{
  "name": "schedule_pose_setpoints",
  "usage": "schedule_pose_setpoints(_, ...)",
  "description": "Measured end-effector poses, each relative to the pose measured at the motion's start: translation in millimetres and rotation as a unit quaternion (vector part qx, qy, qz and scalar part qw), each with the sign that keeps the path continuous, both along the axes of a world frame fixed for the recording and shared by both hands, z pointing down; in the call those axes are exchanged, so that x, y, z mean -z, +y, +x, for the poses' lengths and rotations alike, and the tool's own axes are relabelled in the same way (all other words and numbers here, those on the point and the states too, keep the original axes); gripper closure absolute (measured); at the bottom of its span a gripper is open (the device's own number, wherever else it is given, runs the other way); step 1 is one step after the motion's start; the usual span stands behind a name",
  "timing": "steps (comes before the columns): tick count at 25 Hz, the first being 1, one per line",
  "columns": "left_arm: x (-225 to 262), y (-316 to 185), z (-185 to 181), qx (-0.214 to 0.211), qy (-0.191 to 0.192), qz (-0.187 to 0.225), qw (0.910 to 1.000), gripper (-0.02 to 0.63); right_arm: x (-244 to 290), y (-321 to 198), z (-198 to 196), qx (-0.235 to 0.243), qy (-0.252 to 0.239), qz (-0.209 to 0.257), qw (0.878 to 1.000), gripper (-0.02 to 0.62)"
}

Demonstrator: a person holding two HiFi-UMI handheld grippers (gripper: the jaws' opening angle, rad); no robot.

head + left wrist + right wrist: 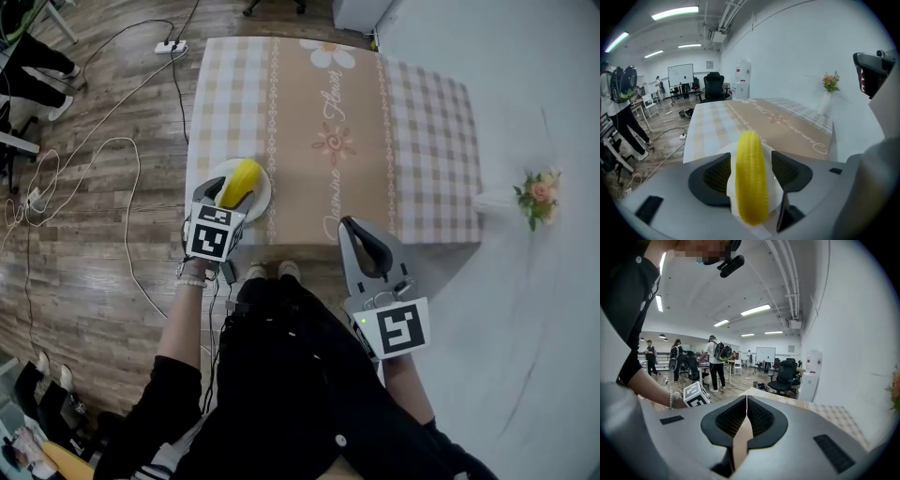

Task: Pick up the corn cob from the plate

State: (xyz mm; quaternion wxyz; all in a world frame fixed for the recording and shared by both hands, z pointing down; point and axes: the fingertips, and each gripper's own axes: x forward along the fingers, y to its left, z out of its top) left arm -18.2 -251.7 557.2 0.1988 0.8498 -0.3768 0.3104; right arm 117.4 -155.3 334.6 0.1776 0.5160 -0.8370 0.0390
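Jaws of the left hand-held gripper [751, 165] are standing wide apart, one on each side of the corn cob [751, 176]. The left gripper view is showing a thin gap between each ribbed pad and the yellow kernels, so the pads are flanking the cob without pressing on it. The corn cob is lying on the white plate [776, 186], its length running along the line of the jaws, with its near end reaching past the plate's near rim in that view.

From the head view, the plate is sitting near the front left corner of the desk [309, 103], which is wearing a checked cloth [427, 141] with a tan floral band down the middle. The left hand-held gripper is tilting downward over the plate from the desk's near edge.

The right hand-held gripper [352, 228] is hovering at the front edge of the desk, well apart from the plate, and its jaws are pressing together with nothing between them. A small bunch of flowers [536, 197] is standing off the desk's right side, against the white wall.
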Motion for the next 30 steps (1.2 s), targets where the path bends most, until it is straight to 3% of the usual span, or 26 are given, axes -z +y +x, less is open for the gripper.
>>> schedule_pose_setpoints(9, -23, -2, 8, 0.001, -0.008, -0.034, 0.9994, 0.333, -2, 2, 8, -0.016, 0.002, -0.002, 1.0, 0.553)
schedule_pose_setpoints(15, -43, -6, 5, 0.004, -0.03, -0.029, 0.9991, 0.334, 5, -2, 3, -0.015, -0.005, 0.006, 1.0, 0.554)
schedule_pose_setpoints(19, -44, -6, 4, 0.007, -0.04, -0.024, 0.9989, 0.344, -4, 4, 8, -0.018, 0.009, -0.017, 1.0, 0.554)
schedule_pose_setpoints(30, -41, -6, 2, 0.02, -0.028, -0.031, 0.9989, 0.348, -4, 3, 11, -0.018, 0.007, -0.011, 1.0, 0.554)
